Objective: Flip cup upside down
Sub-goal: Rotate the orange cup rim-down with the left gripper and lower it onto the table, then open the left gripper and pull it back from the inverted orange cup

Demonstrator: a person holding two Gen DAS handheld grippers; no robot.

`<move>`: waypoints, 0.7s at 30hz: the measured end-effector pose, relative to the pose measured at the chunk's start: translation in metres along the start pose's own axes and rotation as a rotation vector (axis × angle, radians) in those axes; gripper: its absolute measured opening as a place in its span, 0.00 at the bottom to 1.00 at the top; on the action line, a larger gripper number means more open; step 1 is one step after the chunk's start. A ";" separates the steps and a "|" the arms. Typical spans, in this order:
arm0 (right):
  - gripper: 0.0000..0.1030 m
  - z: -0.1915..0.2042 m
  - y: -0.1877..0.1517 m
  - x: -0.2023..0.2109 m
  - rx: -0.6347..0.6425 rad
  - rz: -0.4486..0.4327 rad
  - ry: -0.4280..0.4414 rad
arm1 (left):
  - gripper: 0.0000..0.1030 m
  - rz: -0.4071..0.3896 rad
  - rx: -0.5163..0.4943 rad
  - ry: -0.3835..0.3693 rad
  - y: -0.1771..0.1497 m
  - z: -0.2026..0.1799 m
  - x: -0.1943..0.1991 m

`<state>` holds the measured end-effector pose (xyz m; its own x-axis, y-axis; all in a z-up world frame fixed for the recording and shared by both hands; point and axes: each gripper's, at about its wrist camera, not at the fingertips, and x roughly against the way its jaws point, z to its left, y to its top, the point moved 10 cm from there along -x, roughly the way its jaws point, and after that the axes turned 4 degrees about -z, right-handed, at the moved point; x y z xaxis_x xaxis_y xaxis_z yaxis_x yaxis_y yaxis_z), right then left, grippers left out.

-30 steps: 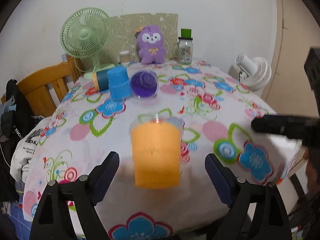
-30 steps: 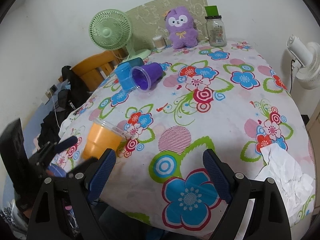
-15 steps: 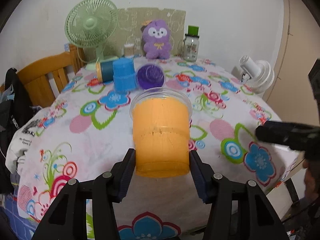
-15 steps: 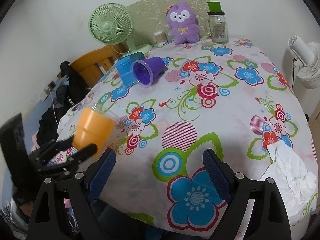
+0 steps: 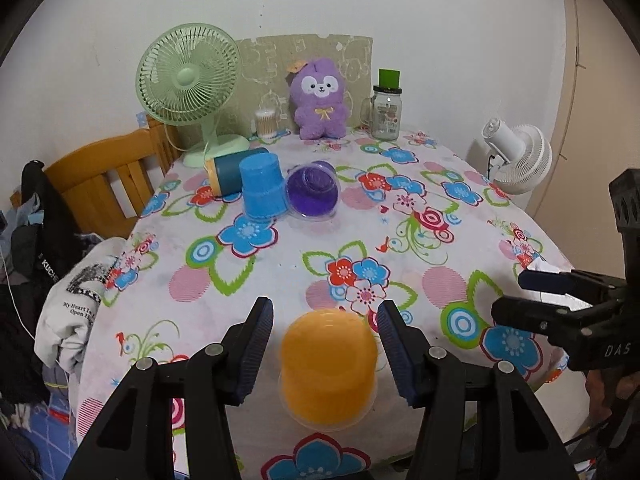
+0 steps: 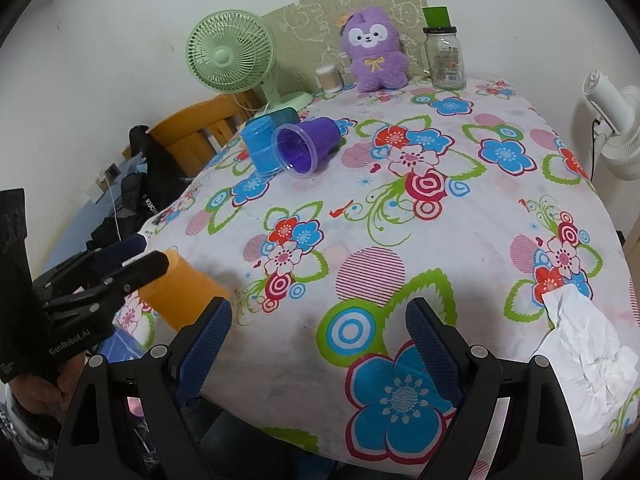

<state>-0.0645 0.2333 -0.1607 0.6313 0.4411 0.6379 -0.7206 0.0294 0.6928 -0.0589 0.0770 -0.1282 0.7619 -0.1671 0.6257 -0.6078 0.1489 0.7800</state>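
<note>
Left claw [image 5: 325,354] spread apart around the inverted orange cup [image 5: 328,364], not touching; right claw [image 6: 319,344] wide, empty

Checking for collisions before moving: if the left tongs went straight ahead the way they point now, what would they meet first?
The orange cup, upside down on the tablecloth, sits right between the open left tongs. Beyond it the cloth looks free up to the purple cup, though depth is uncertain.

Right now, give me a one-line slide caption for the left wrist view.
Left gripper open around an inverted orange cup on the floral tablecloth.
</note>
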 end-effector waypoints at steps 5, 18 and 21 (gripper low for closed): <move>0.88 -0.002 0.000 0.001 -0.005 -0.004 -0.002 | 0.55 0.000 0.002 0.001 -0.001 0.000 0.000; 0.88 0.006 0.005 0.001 0.018 -0.009 -0.002 | 0.74 -0.022 0.031 -0.001 -0.001 0.004 0.009; 0.88 0.012 0.010 0.004 0.028 -0.019 -0.002 | 0.80 -0.036 0.038 0.006 0.003 0.008 0.014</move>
<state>-0.0659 0.2247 -0.1476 0.6457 0.4386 0.6251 -0.7000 0.0130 0.7140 -0.0520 0.0678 -0.1172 0.7844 -0.1663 0.5976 -0.5882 0.1063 0.8017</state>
